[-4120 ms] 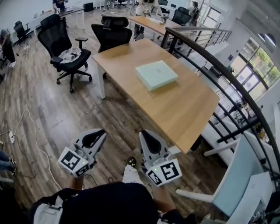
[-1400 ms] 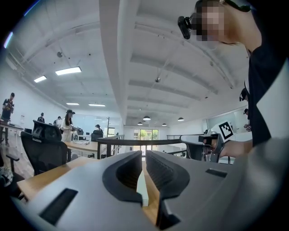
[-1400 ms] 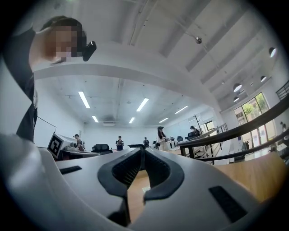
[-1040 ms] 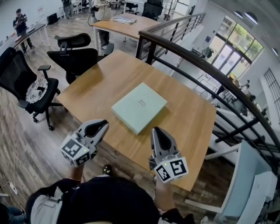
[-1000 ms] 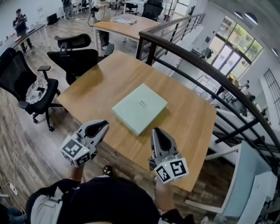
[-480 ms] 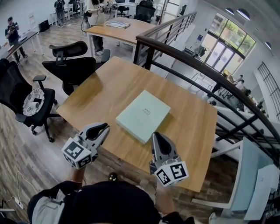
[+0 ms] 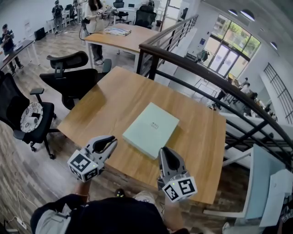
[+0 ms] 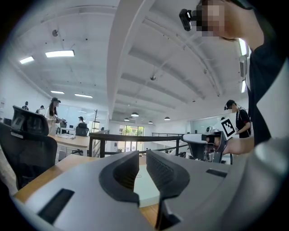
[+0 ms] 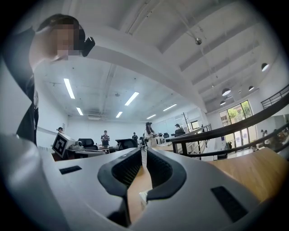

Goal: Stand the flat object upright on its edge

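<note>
Left gripper (image 8: 142, 157): jaws drawn together, with only a thin slit between the ribbed pads. Nothing is clamped. Right gripper (image 9: 143, 152): jaws together, tips meeting, nothing clamped.

Both of my grippers point level, out over the near edge of the wooden table (image 7: 109, 98). The left one sits to the left, the right one to the right, well apart from each other.

The flat object (image 7: 151, 130), a pale green square box, lies flat on the table top with one corner turned toward me. Its near corner falls between my two sets of tips. The left tips are near its left corner. The right tips are just beside its near right edge. No pad rests on it.

A black railing (image 7: 192, 61) runs along the far right side of the table. To the left, on the wood floor, stand two black office chairs (image 7: 68, 80). A second wooden table (image 7: 123, 39) stands farther off, and a person (image 7: 94, 13) stands beside it.
</note>
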{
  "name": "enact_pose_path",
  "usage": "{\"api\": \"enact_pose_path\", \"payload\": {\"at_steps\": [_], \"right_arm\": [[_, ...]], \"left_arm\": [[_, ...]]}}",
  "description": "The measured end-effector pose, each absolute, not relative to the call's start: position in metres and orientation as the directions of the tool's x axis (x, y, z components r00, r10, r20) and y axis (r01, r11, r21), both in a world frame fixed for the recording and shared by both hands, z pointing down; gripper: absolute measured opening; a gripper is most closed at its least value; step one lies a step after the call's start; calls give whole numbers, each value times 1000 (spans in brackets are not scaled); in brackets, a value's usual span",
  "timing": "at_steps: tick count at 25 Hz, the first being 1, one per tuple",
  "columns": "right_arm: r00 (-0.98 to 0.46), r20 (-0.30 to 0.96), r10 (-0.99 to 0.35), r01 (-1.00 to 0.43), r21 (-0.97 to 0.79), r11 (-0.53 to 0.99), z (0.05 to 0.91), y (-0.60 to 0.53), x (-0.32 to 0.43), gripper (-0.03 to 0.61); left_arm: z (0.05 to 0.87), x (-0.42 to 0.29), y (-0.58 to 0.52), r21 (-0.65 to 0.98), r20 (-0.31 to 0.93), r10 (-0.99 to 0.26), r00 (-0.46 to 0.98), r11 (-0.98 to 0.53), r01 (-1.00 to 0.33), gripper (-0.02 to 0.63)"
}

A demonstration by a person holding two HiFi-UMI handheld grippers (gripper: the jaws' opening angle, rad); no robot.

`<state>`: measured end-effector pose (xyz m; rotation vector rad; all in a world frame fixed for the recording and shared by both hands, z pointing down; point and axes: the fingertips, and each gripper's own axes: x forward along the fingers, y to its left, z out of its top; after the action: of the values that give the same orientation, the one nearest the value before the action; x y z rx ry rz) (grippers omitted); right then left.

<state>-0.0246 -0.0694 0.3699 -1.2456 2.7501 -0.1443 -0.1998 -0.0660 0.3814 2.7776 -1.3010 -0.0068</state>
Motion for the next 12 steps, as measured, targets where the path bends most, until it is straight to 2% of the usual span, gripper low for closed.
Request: {"api": "enact_pose_path", "payload": {"at_steps": [4, 12], "right_arm": [[-642, -41, -766, -756, -135, 641, 377, -82, -17, 34], [-637, -72, -768, -752, -161, 639, 373, -133, 8, 33]], "left_arm": [[395, -194, -78, 80, 56, -763, 644, -640, -764, 38], [385, -167, -121, 39, 91, -751, 654, -654, -756, 38]]}}
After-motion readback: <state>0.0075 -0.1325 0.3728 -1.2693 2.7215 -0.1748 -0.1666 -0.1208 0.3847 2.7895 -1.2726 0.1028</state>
